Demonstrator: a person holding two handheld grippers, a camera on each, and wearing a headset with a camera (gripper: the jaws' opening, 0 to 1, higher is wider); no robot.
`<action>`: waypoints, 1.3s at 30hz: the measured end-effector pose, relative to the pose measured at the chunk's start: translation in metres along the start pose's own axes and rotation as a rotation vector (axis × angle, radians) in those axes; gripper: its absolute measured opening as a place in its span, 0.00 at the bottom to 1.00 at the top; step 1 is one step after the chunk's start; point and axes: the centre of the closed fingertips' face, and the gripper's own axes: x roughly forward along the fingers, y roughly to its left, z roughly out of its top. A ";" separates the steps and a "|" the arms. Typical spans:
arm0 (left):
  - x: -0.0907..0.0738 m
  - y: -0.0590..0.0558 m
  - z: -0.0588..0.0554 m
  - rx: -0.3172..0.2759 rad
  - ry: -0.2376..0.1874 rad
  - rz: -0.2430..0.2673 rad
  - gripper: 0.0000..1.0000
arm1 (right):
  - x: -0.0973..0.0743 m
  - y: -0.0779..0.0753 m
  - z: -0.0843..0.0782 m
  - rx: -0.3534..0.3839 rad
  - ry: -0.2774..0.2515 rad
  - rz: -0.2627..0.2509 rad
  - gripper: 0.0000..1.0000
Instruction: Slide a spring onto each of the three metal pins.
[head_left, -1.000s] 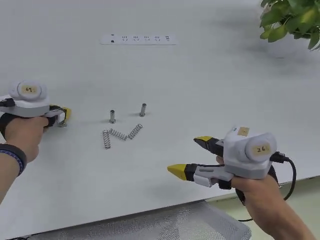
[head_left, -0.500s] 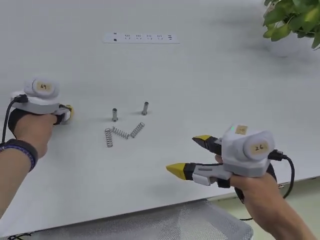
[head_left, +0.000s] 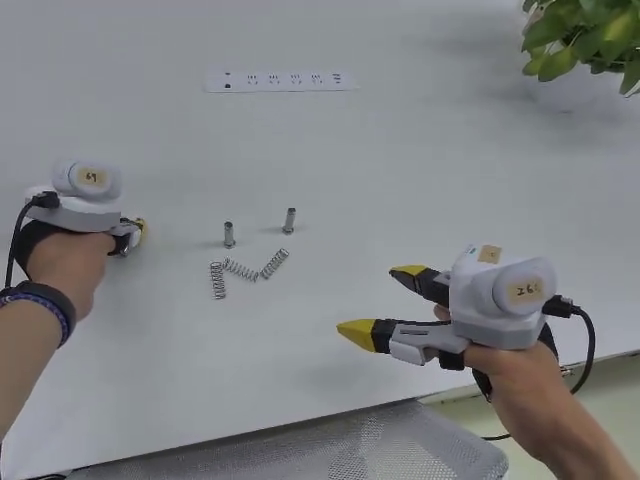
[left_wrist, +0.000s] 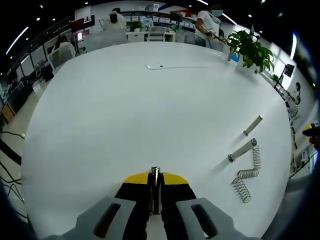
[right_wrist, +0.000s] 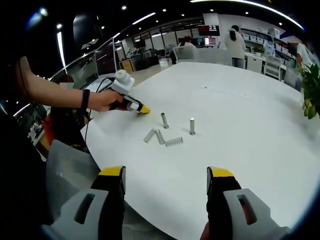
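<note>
On the white table (head_left: 400, 150), left side: left claw (head_left: 137, 231) clenched on a short grey metal pin (left_wrist: 155, 192), probably to stand it up. Right claw (head_left: 370, 301) spread, idle. Two upright pins (head_left: 229, 234) and three coiled steel springs (head_left: 240, 269) mid-table, none threaded.

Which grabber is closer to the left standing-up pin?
Left. The left gripper, clamping a third pin, sits just left of the left standing pin; the right gripper, open, is farther, right and nearer the person.
</note>
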 end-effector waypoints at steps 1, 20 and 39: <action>-0.001 0.001 0.002 -0.002 -0.003 0.001 0.00 | 0.000 0.000 0.000 0.000 0.000 0.000 0.65; -0.029 0.007 0.007 -0.034 -0.066 0.029 0.00 | -0.007 -0.005 -0.006 -0.011 0.003 -0.009 0.65; -0.047 0.005 0.002 -0.021 -0.069 0.027 0.00 | -0.010 -0.005 -0.009 -0.011 -0.006 -0.012 0.65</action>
